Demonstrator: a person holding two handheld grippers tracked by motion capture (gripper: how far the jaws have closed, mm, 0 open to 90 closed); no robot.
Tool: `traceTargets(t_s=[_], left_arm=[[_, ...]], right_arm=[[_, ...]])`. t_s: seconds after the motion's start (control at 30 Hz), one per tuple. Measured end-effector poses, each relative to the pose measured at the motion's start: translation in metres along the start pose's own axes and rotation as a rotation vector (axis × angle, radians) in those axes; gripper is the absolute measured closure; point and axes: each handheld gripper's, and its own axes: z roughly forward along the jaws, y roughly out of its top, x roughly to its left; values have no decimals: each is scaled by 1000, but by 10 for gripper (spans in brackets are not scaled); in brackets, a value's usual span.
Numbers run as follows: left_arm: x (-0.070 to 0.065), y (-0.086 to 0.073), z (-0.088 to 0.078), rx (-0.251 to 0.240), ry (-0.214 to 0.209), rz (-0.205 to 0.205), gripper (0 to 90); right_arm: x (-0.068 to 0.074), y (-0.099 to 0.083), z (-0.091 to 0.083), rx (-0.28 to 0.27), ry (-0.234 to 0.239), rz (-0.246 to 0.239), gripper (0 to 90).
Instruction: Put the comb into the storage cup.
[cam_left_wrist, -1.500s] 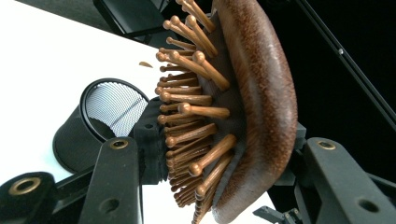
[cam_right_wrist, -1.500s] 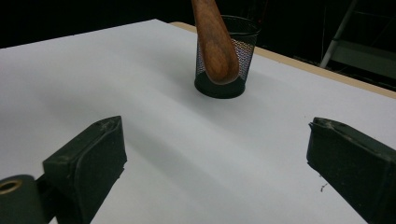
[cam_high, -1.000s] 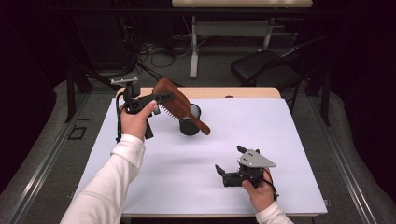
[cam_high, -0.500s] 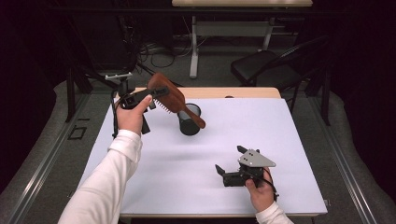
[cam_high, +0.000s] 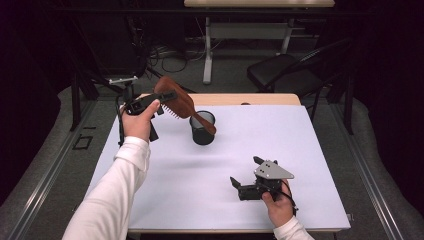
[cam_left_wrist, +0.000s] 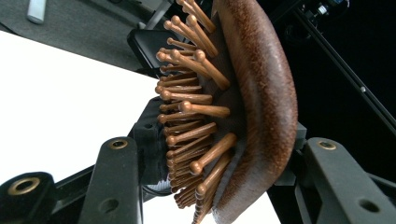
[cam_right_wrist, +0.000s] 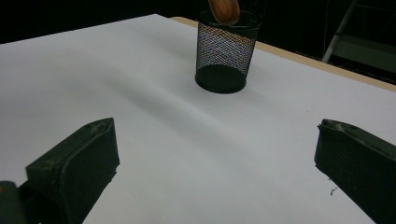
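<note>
Here the jaws of the left gripper (cam_high: 167, 97) were clenched on the head of a wooden hairbrush (cam_high: 177, 101), one on the bristle side and one against its smooth, rounded brown back. Its peg bristles (cam_left_wrist: 191, 121), round-tipped and wooden, stuck out in rows from a padded bed. The brush was held above the far left of the bench (cam_high: 320, 165), its long axis slanting down to the right, with the handle tip at the rim of a black mesh cup (cam_high: 202, 131), a round, upright cylinder. The right gripper (cam_high: 245, 176) rested near the front edge, jaws released and wide apart, pointing left over the white surface.
</note>
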Motion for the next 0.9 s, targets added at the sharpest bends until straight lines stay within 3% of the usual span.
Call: traceTargets(t_s=[0.9], left_arm=[[6,13,3,-53,52,3,503]], right_arm=[[0,-1,2,9,4,4,0]])
